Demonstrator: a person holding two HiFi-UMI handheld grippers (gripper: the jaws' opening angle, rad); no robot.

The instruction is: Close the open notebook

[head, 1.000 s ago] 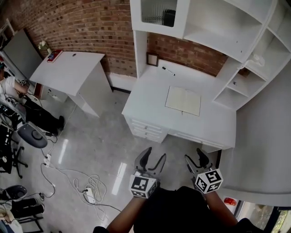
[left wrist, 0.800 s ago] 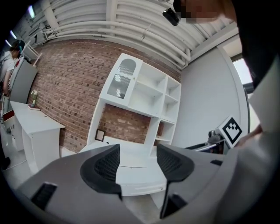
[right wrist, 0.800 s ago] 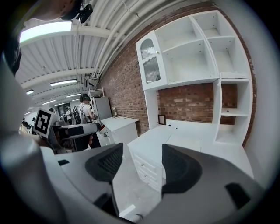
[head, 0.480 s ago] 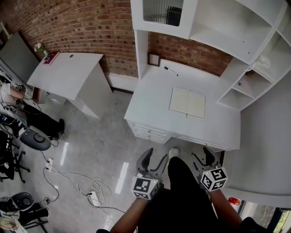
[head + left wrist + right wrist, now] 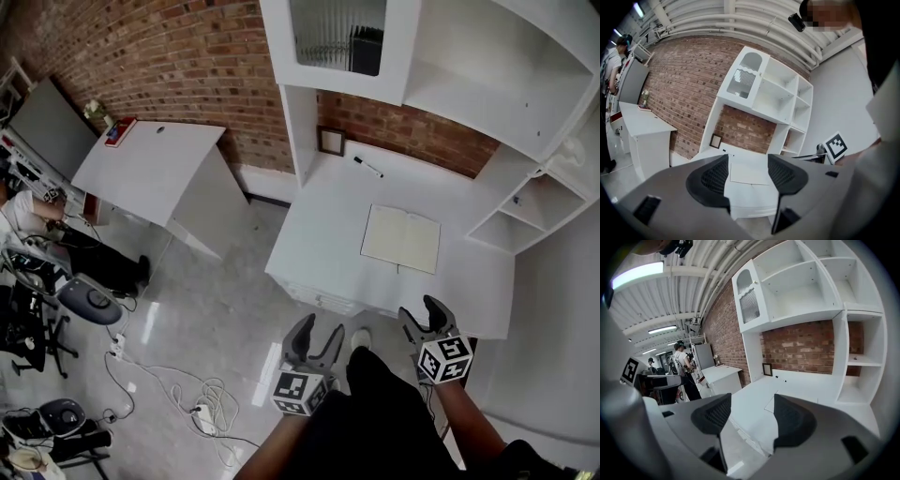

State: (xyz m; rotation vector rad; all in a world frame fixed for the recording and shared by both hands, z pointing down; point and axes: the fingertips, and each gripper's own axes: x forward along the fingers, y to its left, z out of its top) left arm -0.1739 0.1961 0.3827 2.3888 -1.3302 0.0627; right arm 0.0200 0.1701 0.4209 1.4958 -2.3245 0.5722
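Note:
An open notebook [image 5: 401,238] with blank cream pages lies flat on the white desk [image 5: 328,244]. In the left gripper view the notebook [image 5: 749,172] shows between the jaws, well ahead. Only the notebook's corner [image 5: 769,404] shows in the right gripper view. My left gripper [image 5: 313,336] is held open in front of the desk, over the floor. The right gripper [image 5: 424,312] is open at the desk's front edge. Neither holds anything.
A black pen [image 5: 368,167] and a small picture frame [image 5: 329,141] sit at the back of the desk. White shelves [image 5: 506,84] rise above and to the right. A second white desk [image 5: 155,169] stands left. Cables [image 5: 202,398] and office chairs [image 5: 89,300] are on the floor.
I have stepped closer to the desk; it and the notebook sit lower and nearer in the head view. The right gripper has reached the desk's front edge. Both grippers stay open.

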